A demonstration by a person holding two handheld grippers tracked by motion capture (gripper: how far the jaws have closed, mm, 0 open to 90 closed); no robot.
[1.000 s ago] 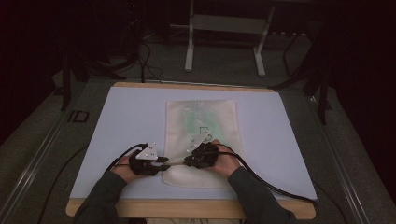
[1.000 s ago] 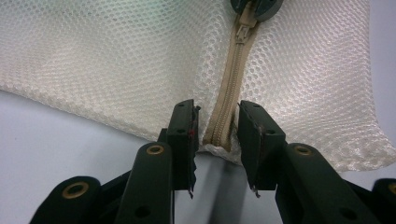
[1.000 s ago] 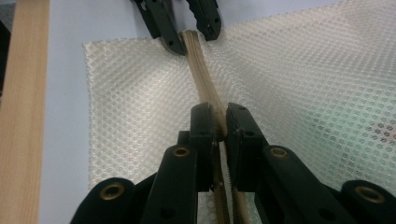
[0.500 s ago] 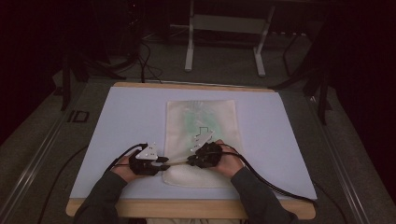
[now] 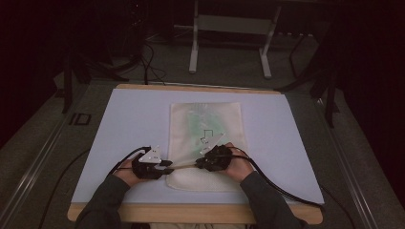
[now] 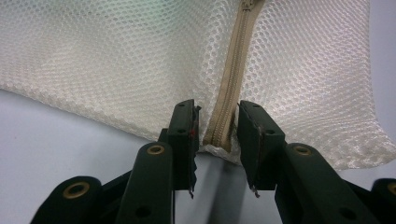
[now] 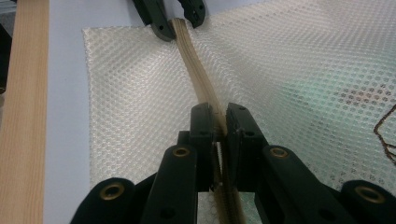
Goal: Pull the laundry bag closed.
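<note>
A white mesh bag (image 5: 205, 119) with a beige zipper lies flat on the pale mat (image 5: 129, 119). My left gripper (image 5: 168, 165) holds the zipper's end at the bag's near left edge. In the left gripper view its jaws (image 6: 217, 116) stand on either side of the zipper tape (image 6: 231, 74). My right gripper (image 5: 198, 164) is shut on the same zipper a short way along it. The right gripper view shows its jaws (image 7: 219, 116) pinching the tape (image 7: 194, 65), which is stretched taut and raised off the mesh towards the left gripper (image 7: 177, 21).
Something pale green (image 5: 198, 126) and a small dark shape (image 5: 207, 133) show through the mesh. The table's wooden front edge (image 5: 191, 212) lies just behind the hands. Cables trail off both grippers. A metal stand (image 5: 229, 43) stands on the floor beyond the table.
</note>
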